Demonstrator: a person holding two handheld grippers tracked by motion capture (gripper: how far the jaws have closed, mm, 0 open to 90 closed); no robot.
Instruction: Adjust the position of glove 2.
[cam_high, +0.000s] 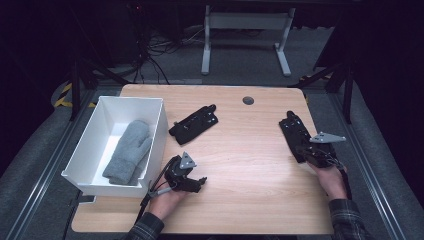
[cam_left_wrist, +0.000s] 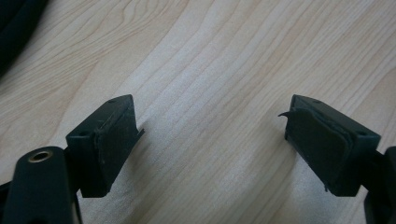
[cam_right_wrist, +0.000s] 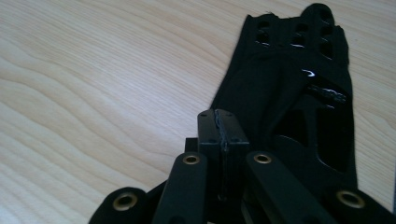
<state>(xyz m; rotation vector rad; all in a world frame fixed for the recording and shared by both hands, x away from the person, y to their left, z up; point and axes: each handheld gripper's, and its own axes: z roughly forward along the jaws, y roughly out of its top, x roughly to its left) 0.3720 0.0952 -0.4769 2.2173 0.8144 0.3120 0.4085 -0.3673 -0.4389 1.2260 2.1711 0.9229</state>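
Observation:
A grey mitten (cam_high: 129, 150) lies inside a white box (cam_high: 161, 131) at the table's left. One black fingerless glove (cam_high: 195, 124) lies flat mid-table, and another black glove (cam_high: 294, 127) (cam_right_wrist: 299, 88) lies near the right edge. My left gripper (cam_high: 201, 183) (cam_left_wrist: 212, 140) rests low beside the box's front corner, open over bare wood with nothing between its pads. At the near end of the right-hand glove sits my right gripper (cam_high: 303, 151) (cam_right_wrist: 219, 120), with its jaws pressed together. No fabric shows between them.
The wooden table (cam_high: 250, 165) has a round cable port (cam_high: 248, 100) near its far edge. A white desk frame (cam_high: 245, 37) and cables stand on the floor beyond. A dark shape (cam_left_wrist: 14, 32) crosses the top left corner of the left gripper view.

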